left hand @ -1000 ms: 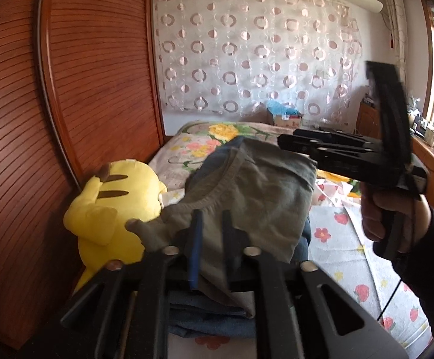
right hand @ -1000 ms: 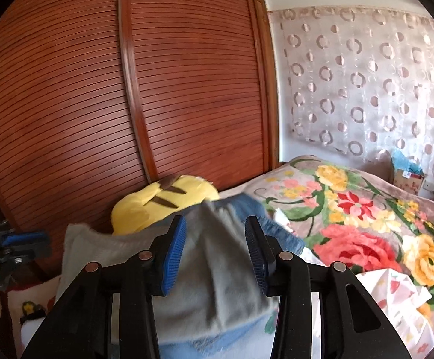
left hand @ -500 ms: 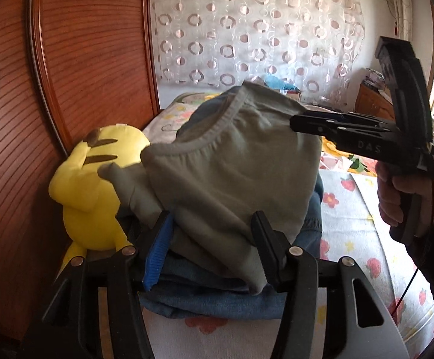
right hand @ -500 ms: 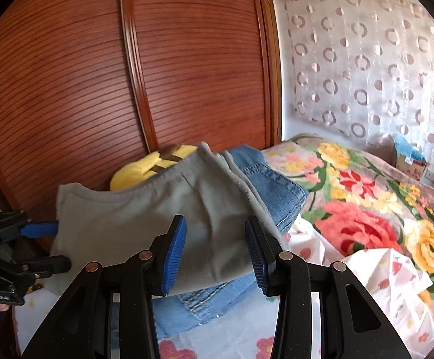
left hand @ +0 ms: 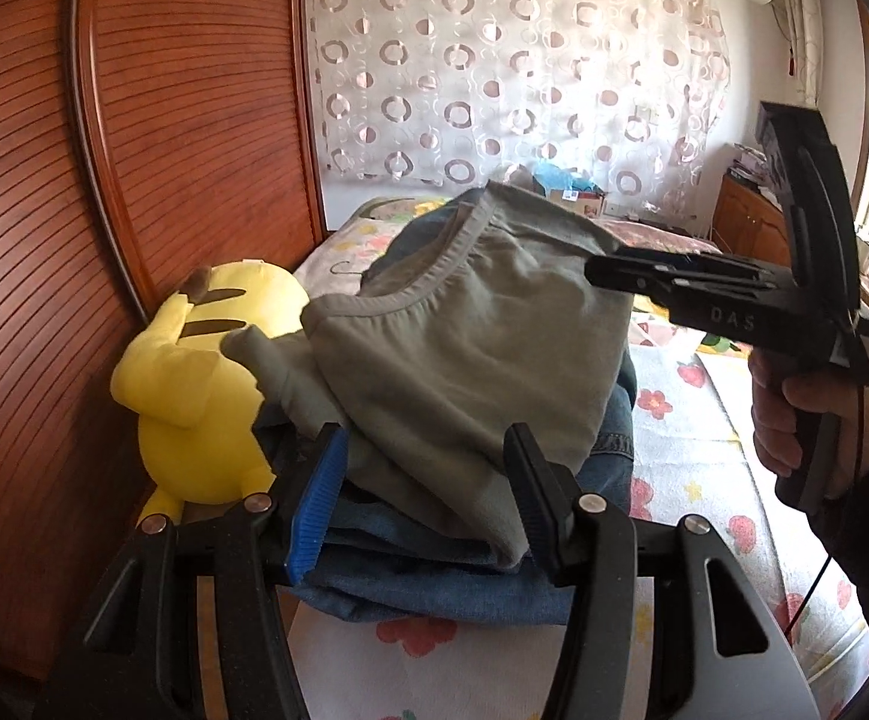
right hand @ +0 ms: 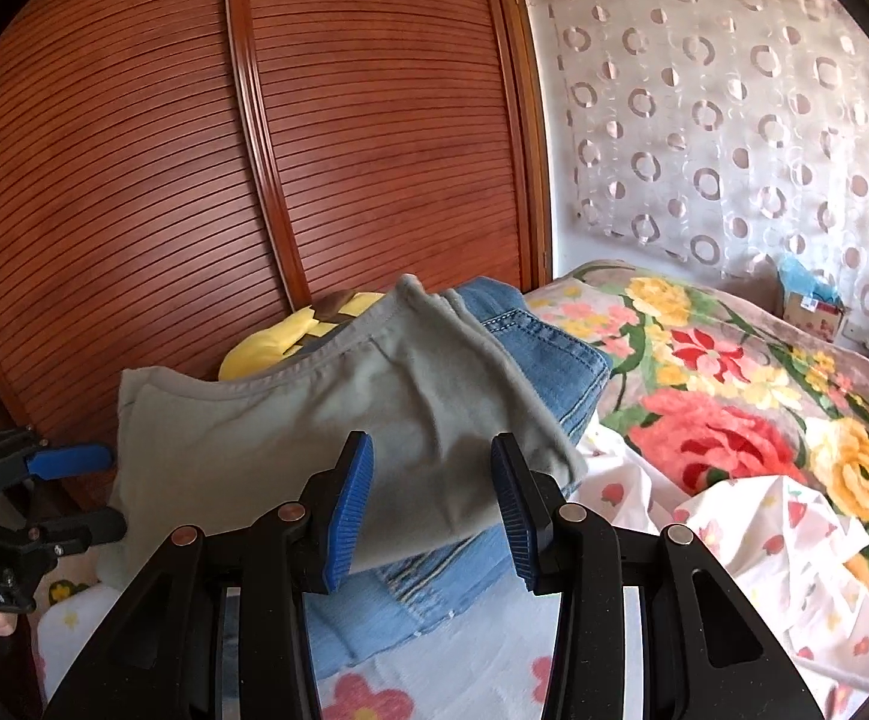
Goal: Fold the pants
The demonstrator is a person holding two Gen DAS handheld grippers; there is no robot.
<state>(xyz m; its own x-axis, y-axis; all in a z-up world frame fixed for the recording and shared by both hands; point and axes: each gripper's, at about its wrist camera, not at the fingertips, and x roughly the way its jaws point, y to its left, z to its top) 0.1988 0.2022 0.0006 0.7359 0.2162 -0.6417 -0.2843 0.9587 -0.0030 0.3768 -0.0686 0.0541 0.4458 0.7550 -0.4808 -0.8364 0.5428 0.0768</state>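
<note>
Two garments sit stacked on my bed: the folded grey pants (left hand: 470, 360) atop folded jeans (right hand: 530, 336). My left gripper (left hand: 422, 498) and right gripper (right hand: 431, 504) both stand parted, gripping nothing, so folding looks finished; only tidying the drooping edge remains

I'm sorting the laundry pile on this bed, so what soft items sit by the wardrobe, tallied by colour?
Grey: 1, the grey pants, lying on top of the stack.
Blue: 1, the folded jeans under them.
Yellow: 1, the plush toy beside the stack.
Total: 3
</note>
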